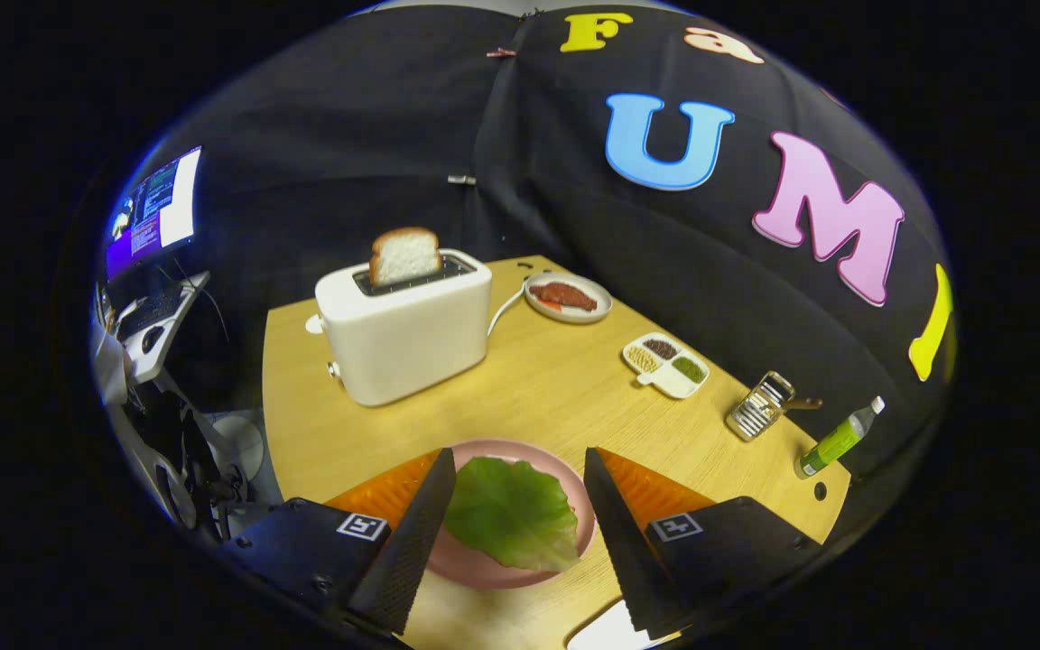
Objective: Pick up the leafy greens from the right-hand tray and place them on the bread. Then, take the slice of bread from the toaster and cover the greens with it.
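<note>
A green leaf [511, 515] lies on a pink plate [475, 571] on the wooden table, between my two fingers. My gripper [518, 459] is open above the plate, and its fingers stand wide on either side of the leaf without touching it. What lies under the leaf is hidden. Beyond the plate stands a white toaster [407, 338] with a slice of bread [405, 255] sticking upright out of its slot.
Right of the toaster sits a small plate with red meat [568, 297], its cable running past it. Further right are a white three-part dish [666, 364], a metal rack [760, 405] and a green bottle [836, 441]. A white edge [615, 632] shows near my right finger. A monitor [154, 212] stands off the table's left.
</note>
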`<state>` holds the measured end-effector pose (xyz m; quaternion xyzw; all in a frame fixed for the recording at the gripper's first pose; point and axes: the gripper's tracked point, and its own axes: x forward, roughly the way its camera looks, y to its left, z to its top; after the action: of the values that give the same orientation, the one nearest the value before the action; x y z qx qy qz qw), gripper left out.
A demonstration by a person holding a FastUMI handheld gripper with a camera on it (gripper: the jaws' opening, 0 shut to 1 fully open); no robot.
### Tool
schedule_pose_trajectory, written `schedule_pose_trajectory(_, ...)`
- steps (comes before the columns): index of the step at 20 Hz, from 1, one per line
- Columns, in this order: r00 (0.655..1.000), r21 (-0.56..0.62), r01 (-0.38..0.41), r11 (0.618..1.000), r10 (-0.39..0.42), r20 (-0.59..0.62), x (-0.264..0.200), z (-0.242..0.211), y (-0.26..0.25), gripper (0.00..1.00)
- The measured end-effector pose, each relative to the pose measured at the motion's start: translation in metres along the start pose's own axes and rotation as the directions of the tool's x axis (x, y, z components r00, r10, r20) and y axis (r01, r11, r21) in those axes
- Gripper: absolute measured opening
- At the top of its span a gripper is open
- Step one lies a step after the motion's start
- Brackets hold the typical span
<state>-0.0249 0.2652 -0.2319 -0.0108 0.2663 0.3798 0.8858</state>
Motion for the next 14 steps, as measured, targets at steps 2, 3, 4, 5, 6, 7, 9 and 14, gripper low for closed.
schedule_pose_trajectory(2,0.996,0.010,0.013,1.000,-0.014,0.091,-0.014,0.029,-0.001,0.90)
schedule_pose_trajectory(3,0.992,0.013,0.014,1.000,-0.016,0.125,-0.019,0.042,0.000,0.90)
schedule_pose_trajectory(4,0.987,0.014,0.012,1.000,-0.014,0.160,-0.025,0.058,0.002,0.90)
schedule_pose_trajectory(5,0.984,0.015,0.011,1.000,-0.013,0.180,-0.028,0.068,0.005,0.91)
schedule_pose_trajectory(6,0.980,0.019,-0.001,1.000,-0.003,0.199,-0.033,0.079,0.009,0.92)
schedule_pose_trajectory(7,0.974,0.028,-0.020,0.999,0.013,0.225,-0.035,0.095,0.017,0.92)
schedule_pose_trajectory(9,0.962,0.039,-0.035,0.999,0.023,0.271,-0.038,0.121,0.026,0.93)
schedule_pose_trajectory(14,0.935,0.022,-0.041,0.999,0.031,0.353,-0.030,0.176,0.054,0.97)
